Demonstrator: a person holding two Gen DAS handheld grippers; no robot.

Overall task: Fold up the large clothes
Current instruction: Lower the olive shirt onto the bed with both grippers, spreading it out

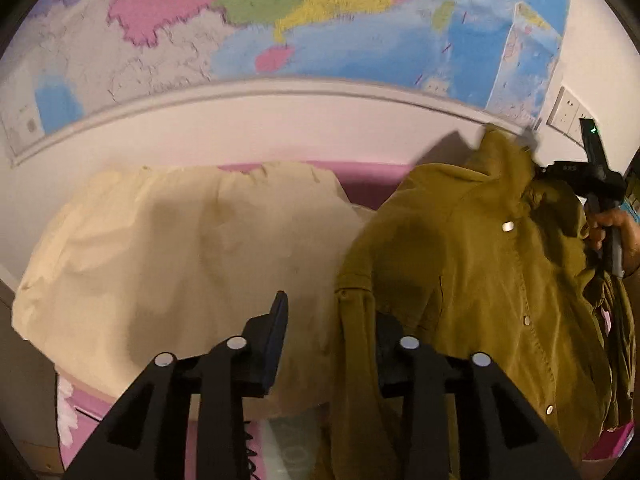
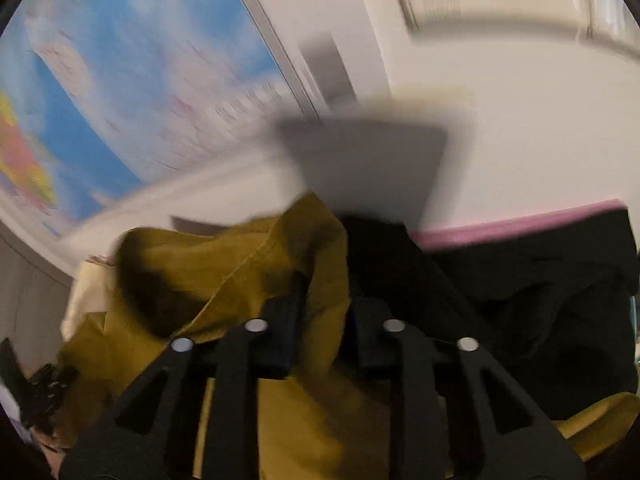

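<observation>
An olive-green shirt point(image 1: 472, 280) with white snap buttons hangs lifted in the air at the right of the left wrist view. My left gripper point(image 1: 332, 320) is open; its right finger is partly hidden behind the shirt's edge, its left finger is bare. My right gripper shows in that view point(image 1: 560, 176) at the shirt's collar, held by a hand. In the right wrist view my right gripper point(image 2: 324, 312) is shut on a fold of the olive-green shirt point(image 2: 248, 272).
A cream garment point(image 1: 172, 248) lies spread on the pink surface point(image 1: 368, 184) under the shirt. A black garment point(image 2: 520, 300) lies to the right. A coloured wall map point(image 1: 280, 20) and wall sockets point(image 1: 568, 108) are behind.
</observation>
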